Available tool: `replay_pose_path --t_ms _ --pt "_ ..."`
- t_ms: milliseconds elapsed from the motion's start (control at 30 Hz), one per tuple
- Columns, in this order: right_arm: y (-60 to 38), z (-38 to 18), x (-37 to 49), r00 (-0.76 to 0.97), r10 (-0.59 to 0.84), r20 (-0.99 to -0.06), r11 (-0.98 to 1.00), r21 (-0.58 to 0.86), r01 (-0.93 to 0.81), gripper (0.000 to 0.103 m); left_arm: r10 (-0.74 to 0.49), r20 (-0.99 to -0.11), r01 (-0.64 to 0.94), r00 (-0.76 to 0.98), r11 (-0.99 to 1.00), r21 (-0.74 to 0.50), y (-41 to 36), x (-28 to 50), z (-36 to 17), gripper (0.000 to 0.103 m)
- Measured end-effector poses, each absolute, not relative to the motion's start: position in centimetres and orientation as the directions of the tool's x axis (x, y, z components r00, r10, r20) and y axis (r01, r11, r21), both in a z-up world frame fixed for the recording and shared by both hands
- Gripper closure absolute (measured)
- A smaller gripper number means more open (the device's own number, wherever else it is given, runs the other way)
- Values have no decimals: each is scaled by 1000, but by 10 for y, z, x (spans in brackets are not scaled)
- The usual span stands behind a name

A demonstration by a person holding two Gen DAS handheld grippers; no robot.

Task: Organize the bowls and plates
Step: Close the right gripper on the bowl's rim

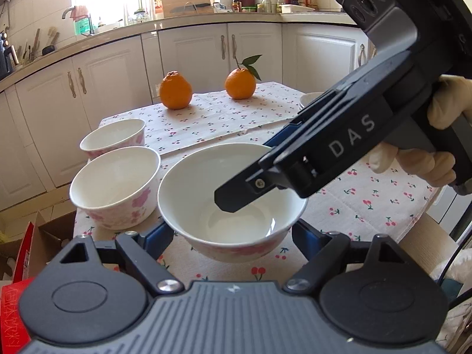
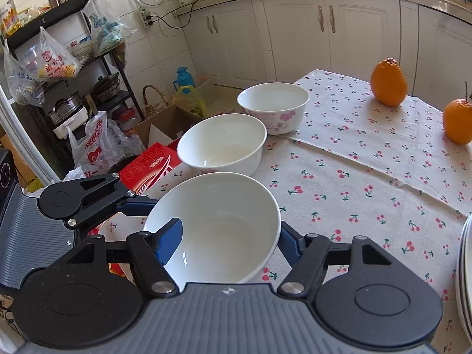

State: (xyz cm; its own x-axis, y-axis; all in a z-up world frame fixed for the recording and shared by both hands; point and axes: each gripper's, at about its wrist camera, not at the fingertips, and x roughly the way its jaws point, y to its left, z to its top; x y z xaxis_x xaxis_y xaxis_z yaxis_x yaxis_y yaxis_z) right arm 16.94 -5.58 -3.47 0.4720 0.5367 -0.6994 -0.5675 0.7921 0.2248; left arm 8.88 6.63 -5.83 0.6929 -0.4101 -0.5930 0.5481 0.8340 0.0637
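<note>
Black right gripper (image 1: 233, 197) lettered "DAS"; blue fingers (image 2: 169, 242); silver screws; cream glove (image 1: 442, 135) on hand.

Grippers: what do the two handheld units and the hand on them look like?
Both are matte black with ribbed grey bodies, round pivot discs, silver screws and blue fingers. The right gripper carries white "DAS" lettering and lens-like rings. The hand wears a cream glove.
</note>
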Motion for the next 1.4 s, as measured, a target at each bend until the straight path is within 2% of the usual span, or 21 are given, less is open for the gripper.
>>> replay_pose_path --t_ms 467,1400 --pt "-103 -38 166 538 476 -695 857 228 -463 28 -492 -600 634 631 772 34 27 106 -60 16" --pt "-129 -52 180 545 436 -716 886 234 -401 25 -505 -629 659 591 752 17 1 129 -73 16"
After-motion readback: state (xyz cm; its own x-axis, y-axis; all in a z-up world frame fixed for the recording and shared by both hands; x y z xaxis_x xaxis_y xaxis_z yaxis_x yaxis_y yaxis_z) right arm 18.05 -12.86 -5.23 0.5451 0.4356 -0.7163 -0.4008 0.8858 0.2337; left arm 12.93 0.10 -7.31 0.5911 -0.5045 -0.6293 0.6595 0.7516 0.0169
